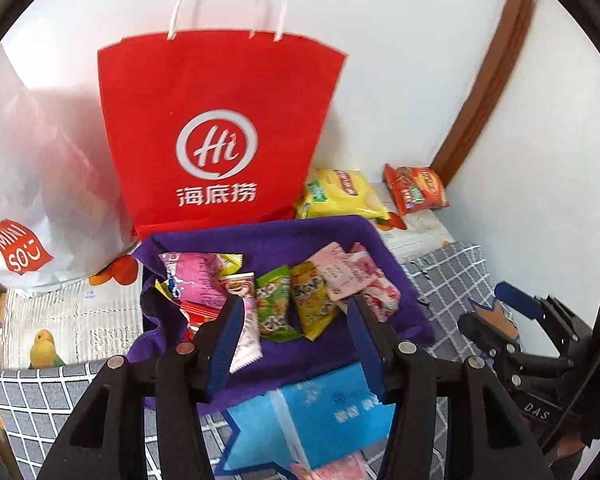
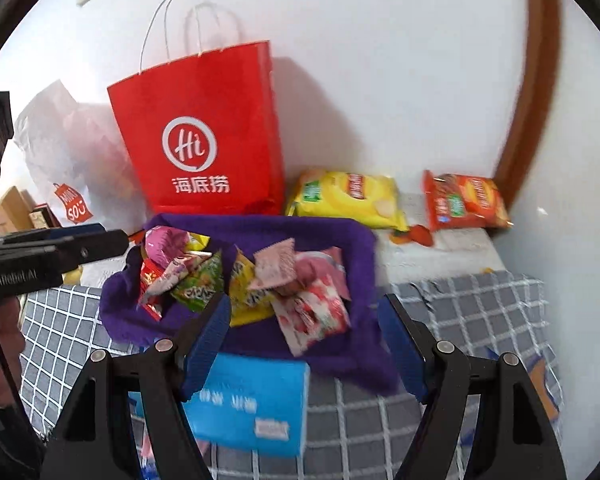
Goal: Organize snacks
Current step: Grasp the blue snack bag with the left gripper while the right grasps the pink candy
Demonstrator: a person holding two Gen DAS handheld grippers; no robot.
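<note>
Straight ahead of the fingers, against the white wall, a red paper bag stands upright with white cord handles. To its left slumps a white plastic shopping bag with a red tag print. Underneath lies a grey checked cloth, and farther forward a printed sheet showing a yellow bird. A brown wooden trim runs up on the right.
</note>
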